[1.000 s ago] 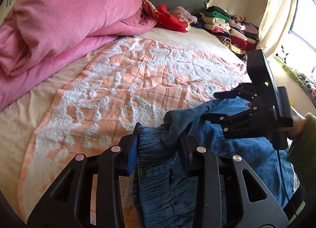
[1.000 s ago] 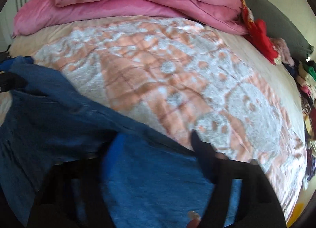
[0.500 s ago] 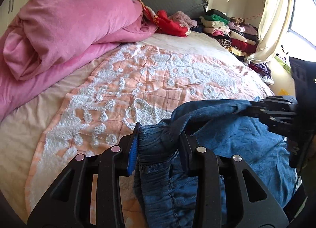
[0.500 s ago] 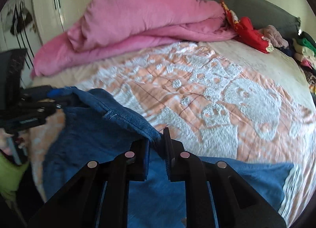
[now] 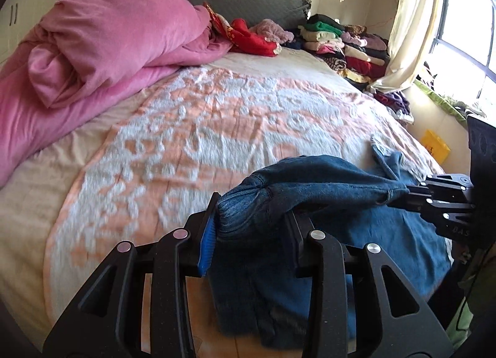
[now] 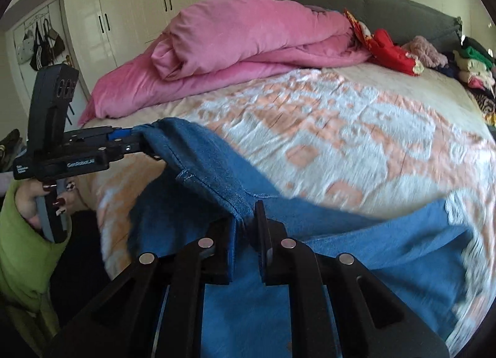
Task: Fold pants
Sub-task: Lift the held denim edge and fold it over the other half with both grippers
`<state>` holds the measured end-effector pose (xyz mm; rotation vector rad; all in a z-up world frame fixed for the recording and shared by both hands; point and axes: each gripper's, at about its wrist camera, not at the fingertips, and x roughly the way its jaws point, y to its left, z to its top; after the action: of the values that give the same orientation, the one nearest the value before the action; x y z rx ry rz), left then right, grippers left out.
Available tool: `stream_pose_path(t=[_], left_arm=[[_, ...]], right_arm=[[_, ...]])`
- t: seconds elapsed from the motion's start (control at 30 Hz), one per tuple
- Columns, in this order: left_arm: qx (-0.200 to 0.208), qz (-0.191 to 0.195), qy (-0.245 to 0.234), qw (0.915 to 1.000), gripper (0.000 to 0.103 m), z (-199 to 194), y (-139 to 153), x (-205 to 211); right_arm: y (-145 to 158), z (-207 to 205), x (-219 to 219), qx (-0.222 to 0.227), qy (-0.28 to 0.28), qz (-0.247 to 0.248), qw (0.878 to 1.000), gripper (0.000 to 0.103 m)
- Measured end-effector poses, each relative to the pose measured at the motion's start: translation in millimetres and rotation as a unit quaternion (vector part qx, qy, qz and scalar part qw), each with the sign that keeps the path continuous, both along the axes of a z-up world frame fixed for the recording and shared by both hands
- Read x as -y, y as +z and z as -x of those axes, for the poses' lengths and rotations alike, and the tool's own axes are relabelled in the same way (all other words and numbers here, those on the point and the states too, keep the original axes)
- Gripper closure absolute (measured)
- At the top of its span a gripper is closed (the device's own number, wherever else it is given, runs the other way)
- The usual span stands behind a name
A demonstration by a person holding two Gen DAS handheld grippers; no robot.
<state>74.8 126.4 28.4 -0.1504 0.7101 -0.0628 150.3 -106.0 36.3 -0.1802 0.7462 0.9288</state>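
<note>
Pants (image 5: 325, 184) hang stretched between both tools above the near edge of the bed (image 5: 217, 128). Left gripper (image 5: 248, 231) clamps a thick bunch of waistband; right gripper (image 6: 246, 224) pinches a thin hem. Risk: that thin pinch may slip under tension.

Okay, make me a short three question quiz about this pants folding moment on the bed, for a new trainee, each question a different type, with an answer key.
1. True or false: both the left gripper and the right gripper are shut on the blue pants.
2. What lies bunched at the head of the bed? A) a pink duvet B) a grey towel C) a striped rug
3. Fill in: the stack of folded clothes sits beside the ____.

Key: 1 true. 2 A. 3 curtain.
</note>
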Motion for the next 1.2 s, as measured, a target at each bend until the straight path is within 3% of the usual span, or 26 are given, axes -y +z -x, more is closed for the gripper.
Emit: stream_pose_path(t=[0.23, 0.4, 0.7, 0.83, 1.0, 1.1, 1.2], left_arm=[[-0.024, -0.005, -0.017, 0.9996, 0.075, 27.3, -10.7, 8.8], [-0.043, -0.013, -0.021, 0.9988, 0.073, 39.6, -19.9, 13.7], [-0.081, -0.033, -0.008, 0.9962, 0.068, 45.7, -36.2, 12.1], [-0.097, -0.031, -0.002, 0.9948, 0.067, 51.7, -43.3, 7.5], [-0.110, -0.022, 0.000, 0.9937, 0.064, 67.4, -42.5, 0.5], [-0.107, -0.036, 0.010, 0.9936, 0.064, 78.0, -35.4, -0.6], [-0.085, -0.005, 0.007, 0.9964, 0.065, 90.0, -16.2, 0.4]], right_arm=[[-1.3, 45.7, 12.1, -0.021, 0.003, -0.023, 1.000, 0.093], [-17.5, 66.3, 13.0, -0.041, 0.004, -0.007, 0.999, 0.093], [-35.6, 92.7, -2.4, -0.014, 0.018, 0.039, 0.999, 0.093], [-43.7, 96.3, -8.7, -0.029, 0.026, 0.043, 0.998, 0.093], [-47.6, 97.2, -10.3, -0.046, 0.031, 0.041, 0.998, 0.093], [-46.7, 100.1, -8.6, -0.043, 0.036, 0.036, 0.998, 0.093], [-50.6, 99.7, -8.0, -0.053, 0.036, 0.037, 0.997, 0.093]])
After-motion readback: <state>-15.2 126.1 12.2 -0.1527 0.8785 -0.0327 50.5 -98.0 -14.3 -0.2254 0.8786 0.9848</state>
